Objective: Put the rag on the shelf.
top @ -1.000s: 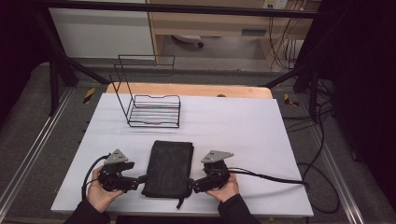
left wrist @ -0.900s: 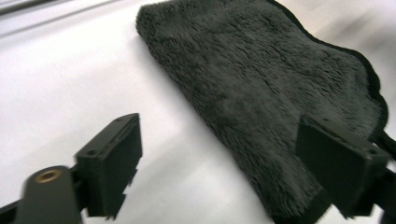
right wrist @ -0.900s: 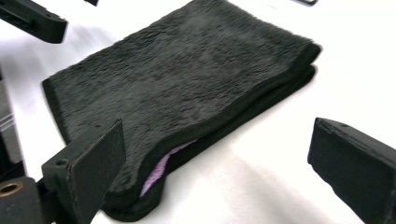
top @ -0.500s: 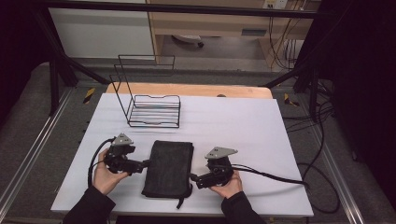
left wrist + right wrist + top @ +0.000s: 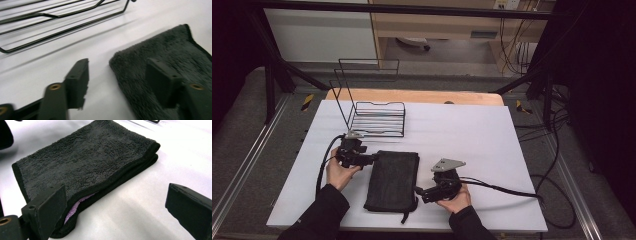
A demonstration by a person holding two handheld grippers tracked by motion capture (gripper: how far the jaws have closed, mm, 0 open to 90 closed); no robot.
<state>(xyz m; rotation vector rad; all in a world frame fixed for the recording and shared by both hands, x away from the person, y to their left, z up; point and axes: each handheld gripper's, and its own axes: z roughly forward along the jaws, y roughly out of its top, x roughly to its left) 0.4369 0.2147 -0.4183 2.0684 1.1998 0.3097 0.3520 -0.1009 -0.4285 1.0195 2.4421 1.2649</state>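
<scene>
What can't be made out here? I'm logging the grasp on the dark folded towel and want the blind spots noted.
- Towel inner layers: in the right gripper view only a lilac sliver peeks out; the top fold covers the rest.
- Left gripper: its view is motion-blurred, so whether a jaw touches the towel is unclear.
- Wire rack: cut off by that view's top edge.
- Right gripper: its far jaw is cut off by the frame edge.

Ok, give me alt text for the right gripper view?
A folded dark grey towel lies on the white table, a purple inner layer showing at its near edge. The right tool is open, one jaw beside that edge.
</scene>
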